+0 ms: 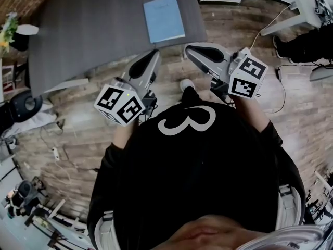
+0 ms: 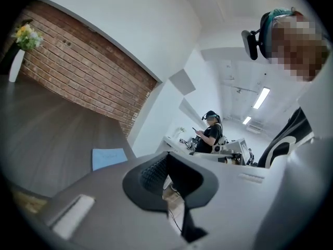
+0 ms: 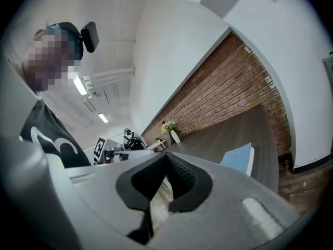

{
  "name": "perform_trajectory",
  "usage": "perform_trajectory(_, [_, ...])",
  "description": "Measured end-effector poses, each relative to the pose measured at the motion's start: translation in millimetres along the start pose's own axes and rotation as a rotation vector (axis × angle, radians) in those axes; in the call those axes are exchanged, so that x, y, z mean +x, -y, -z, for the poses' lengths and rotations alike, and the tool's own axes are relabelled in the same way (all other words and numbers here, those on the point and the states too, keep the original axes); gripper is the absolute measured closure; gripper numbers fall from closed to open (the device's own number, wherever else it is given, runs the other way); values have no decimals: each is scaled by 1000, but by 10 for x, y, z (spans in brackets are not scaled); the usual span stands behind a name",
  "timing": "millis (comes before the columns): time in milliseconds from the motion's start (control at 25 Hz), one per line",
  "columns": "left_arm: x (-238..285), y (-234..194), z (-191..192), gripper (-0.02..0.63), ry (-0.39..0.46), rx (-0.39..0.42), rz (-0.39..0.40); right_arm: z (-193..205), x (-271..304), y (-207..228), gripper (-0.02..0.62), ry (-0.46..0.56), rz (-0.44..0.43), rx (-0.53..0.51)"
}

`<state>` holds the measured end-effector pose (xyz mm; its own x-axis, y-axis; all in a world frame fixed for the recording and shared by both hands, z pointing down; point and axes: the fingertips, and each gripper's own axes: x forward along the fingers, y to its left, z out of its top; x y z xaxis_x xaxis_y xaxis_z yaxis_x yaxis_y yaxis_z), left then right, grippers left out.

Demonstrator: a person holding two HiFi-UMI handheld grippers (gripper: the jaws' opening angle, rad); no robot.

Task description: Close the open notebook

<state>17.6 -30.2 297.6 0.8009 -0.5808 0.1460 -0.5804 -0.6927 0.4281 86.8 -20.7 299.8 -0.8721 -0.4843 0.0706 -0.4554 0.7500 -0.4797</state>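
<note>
A light blue notebook (image 1: 164, 18) lies closed and flat near the right end of the grey table (image 1: 88, 30). It also shows small in the left gripper view as the notebook (image 2: 109, 158), and at the right in the right gripper view as the notebook (image 3: 238, 159). Both grippers are held close to the person's chest, off the table and well short of the notebook. My left gripper (image 1: 154, 54) points toward the table edge, and its jaws (image 2: 166, 156) meet with nothing between them. My right gripper (image 1: 190, 50) is level beside it, jaws (image 3: 166, 156) together and empty.
A white vase with flowers (image 1: 9, 31) stands at the table's far left end. Wood floor lies between the person and the table, with cables (image 1: 281, 82) to the right. White benches (image 1: 291, 1) stand at the upper right. Another person (image 2: 210, 132) stands in the background.
</note>
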Motion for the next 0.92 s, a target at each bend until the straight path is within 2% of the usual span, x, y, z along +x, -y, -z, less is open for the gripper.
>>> perform_trajectory(360, [20, 78, 7, 592, -16, 35, -2, 6, 1, -38, 594, -2, 5, -8])
perform_trajectory(920, [128, 58, 114, 591, -49, 39, 13, 51, -19, 41, 594, -4, 29, 7])
